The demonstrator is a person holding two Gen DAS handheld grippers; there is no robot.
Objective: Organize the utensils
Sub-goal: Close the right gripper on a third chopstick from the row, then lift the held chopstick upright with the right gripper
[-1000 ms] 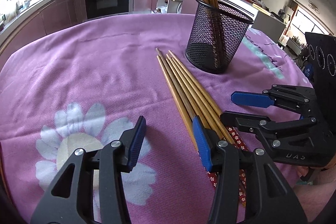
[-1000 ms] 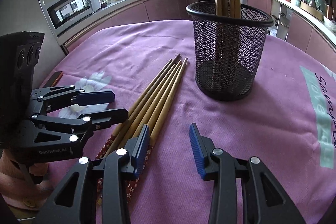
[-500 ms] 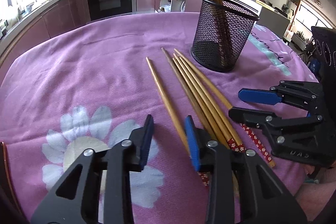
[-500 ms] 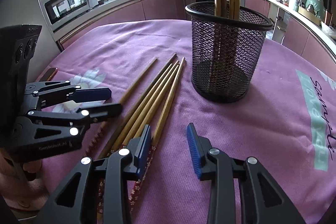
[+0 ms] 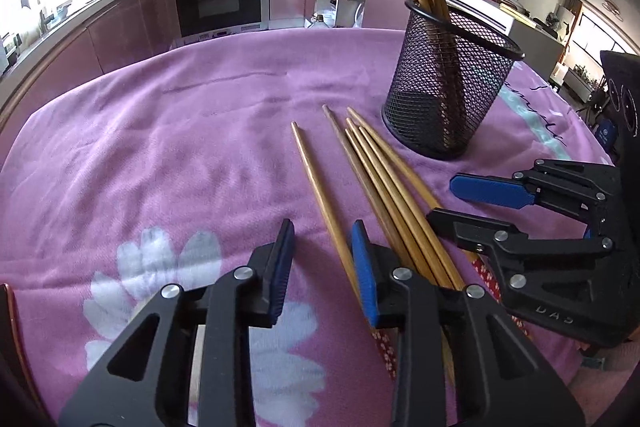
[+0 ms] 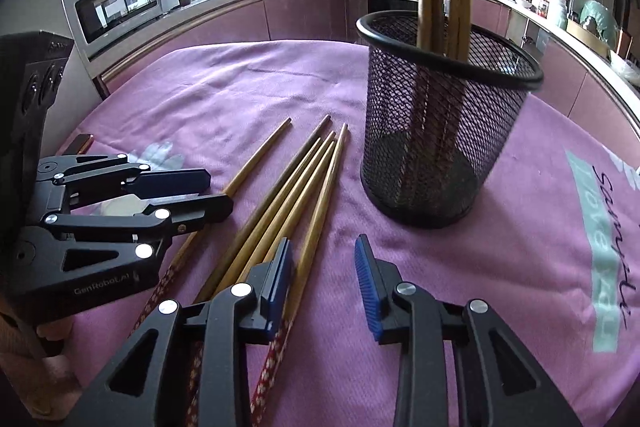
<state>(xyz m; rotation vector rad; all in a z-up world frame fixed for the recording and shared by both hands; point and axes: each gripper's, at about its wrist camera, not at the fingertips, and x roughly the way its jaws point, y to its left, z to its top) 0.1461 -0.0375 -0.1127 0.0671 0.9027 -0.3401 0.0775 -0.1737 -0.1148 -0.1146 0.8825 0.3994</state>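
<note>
Nearest, the left gripper [image 5: 322, 267] hangs low over the table [image 5: 160, 155] with its jaws closing, the lone chopstick [image 5: 320, 187] passing between the pads, untouched; the right gripper [image 6: 324, 279] is likewise closing, only bare purple cloth in its gap and the outermost of the bundled chopsticks [image 6: 296, 195] just beside its left pad. Beyond, the tips fan toward the upright mesh holder [image 6: 436, 131], close beside it but apart, several chopsticks standing inside. Open cloth runs left and far to the table's rounded edge.
</note>
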